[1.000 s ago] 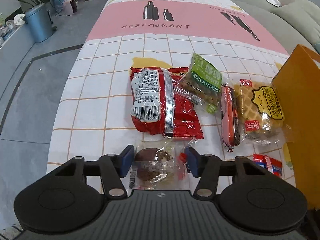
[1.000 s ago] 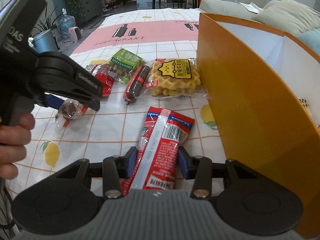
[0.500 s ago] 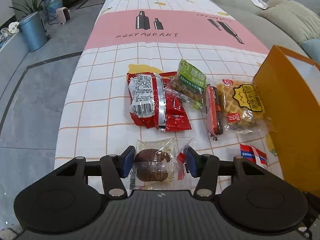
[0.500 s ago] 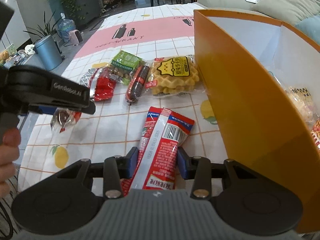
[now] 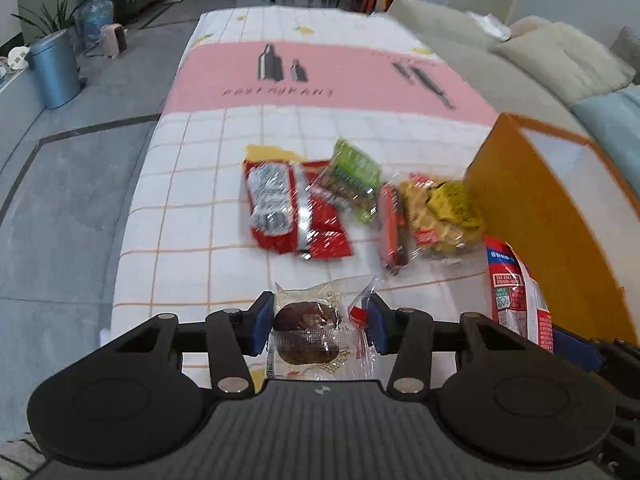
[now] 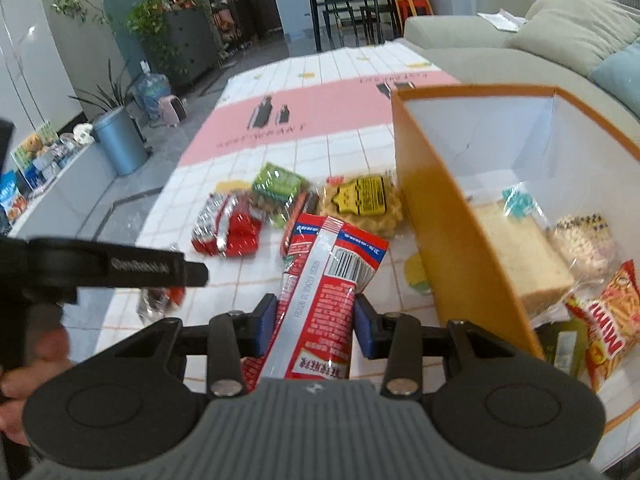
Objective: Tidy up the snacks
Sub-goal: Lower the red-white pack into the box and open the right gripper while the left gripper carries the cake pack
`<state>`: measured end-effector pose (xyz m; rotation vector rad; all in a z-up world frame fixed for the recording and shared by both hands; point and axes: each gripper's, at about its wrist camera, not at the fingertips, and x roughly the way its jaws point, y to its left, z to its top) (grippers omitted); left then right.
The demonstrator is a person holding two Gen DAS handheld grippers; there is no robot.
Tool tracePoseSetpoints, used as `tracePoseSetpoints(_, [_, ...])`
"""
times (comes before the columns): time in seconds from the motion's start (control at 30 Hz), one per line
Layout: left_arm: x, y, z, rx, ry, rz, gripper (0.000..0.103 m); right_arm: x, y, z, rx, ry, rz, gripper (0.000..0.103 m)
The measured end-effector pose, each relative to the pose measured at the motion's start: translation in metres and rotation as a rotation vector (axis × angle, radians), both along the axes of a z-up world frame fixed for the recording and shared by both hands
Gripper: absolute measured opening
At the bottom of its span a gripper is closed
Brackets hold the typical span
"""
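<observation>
My left gripper (image 5: 316,322) is shut on a clear packet with a brown pastry (image 5: 306,326) and holds it above the table. My right gripper (image 6: 315,326) is shut on a long red snack packet (image 6: 324,292), lifted beside the orange box (image 6: 444,216); this packet also shows in the left wrist view (image 5: 516,292). On the checked tablecloth (image 5: 192,184) lie a red bag (image 5: 292,212), a green raisin packet (image 5: 356,172), a red sausage (image 5: 392,228) and a yellow waffle packet (image 5: 444,212). The box holds bread (image 6: 516,256) and several other snacks.
The orange box (image 5: 560,216) stands at the table's right edge next to a grey sofa (image 5: 520,60). The table's left edge drops to a grey floor with a blue bin (image 5: 54,68). The left gripper's handle (image 6: 100,268) sits left of my right gripper.
Both grippers have risen with their packets off the table. The right gripper has lifted higher, so the inside of the orange box now shows.
</observation>
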<state>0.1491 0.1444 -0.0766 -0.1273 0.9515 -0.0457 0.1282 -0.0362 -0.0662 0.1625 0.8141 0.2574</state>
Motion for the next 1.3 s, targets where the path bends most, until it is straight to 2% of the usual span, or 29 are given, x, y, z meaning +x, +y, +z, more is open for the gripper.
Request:
tracePoseSetpoints(0.27, [-0.013, 0.000, 0.020, -0.138, -0.054, -0.030, 0.054, -0.008, -0.024, 0.044, 0.096, -0.106, -0.015, 0.039])
tracePoseSetpoints(0.47, [-0.017, -0.015, 0.039, -0.239, -0.101, -0.095, 0.054, -0.007, -0.066, 0.069, 0.166, -0.154, -0.062, 0.039])
tracePoseSetpoints(0.63, [-0.020, -0.031, 0.054, -0.294, -0.150, -0.161, 0.054, 0.000, -0.103, 0.085, 0.120, -0.181, -0.064, 0.039])
tracePoseSetpoints(0.77, [-0.018, -0.042, 0.060, -0.344, -0.159, -0.198, 0.054, 0.011, -0.132, 0.087, 0.110, -0.149, -0.091, 0.039])
tracePoseSetpoints(0.93, [-0.011, -0.054, 0.062, -0.384, -0.154, -0.226, 0.054, 0.029, -0.162, 0.085, 0.027, -0.099, -0.082, 0.039])
tracePoseSetpoints(1.17, [-0.001, -0.071, 0.059, -0.413, -0.131, -0.255, 0.054, 0.073, -0.203, 0.064, 0.062, -0.006, -0.129, 0.039])
tracePoseSetpoints(1.3, [0.003, -0.079, 0.057, -0.404, -0.123, -0.273, 0.054, 0.097, -0.196, 0.050, -0.041, 0.032, -0.080, 0.039])
